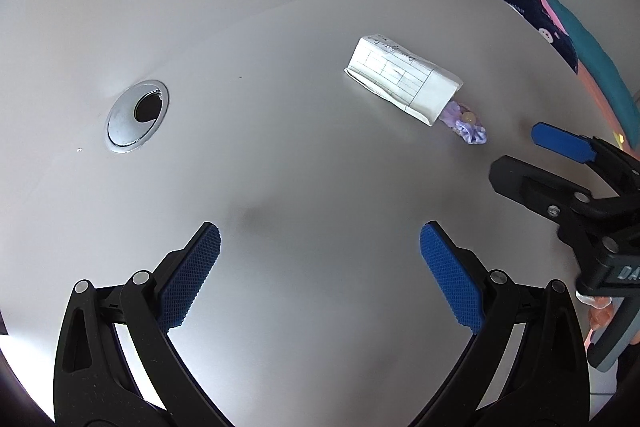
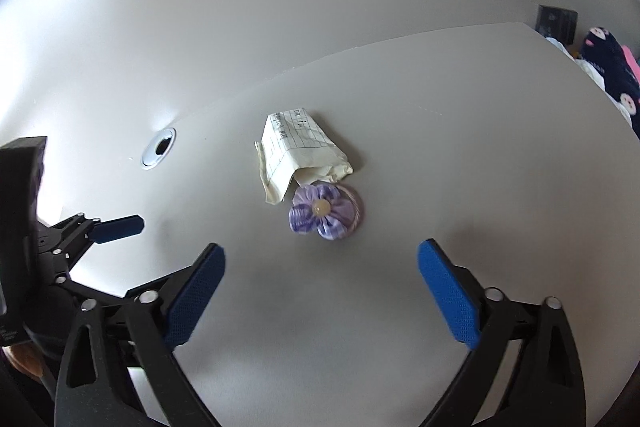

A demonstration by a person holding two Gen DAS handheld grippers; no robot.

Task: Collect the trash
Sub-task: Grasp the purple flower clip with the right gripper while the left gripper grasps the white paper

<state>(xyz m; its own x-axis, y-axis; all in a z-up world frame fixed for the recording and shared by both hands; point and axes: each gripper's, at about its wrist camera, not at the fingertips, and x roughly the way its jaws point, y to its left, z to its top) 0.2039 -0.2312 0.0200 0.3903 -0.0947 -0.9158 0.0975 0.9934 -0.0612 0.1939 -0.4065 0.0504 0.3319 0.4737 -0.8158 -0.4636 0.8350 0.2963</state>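
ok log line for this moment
left tongs open, empty | right tongs open, empty, facing flower hair tie | folded paper overlapping tie | both on desk

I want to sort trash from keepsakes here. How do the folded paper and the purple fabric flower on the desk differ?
The folded paper is cream, flat and angular, with printed grid lines and handwriting; the fabric flower is purple checked cloth, round, with a pale bead at its centre. The paper is clearly larger than the flower. Its open end lies over the flower's edge. Both rest on the white desk, untouched.
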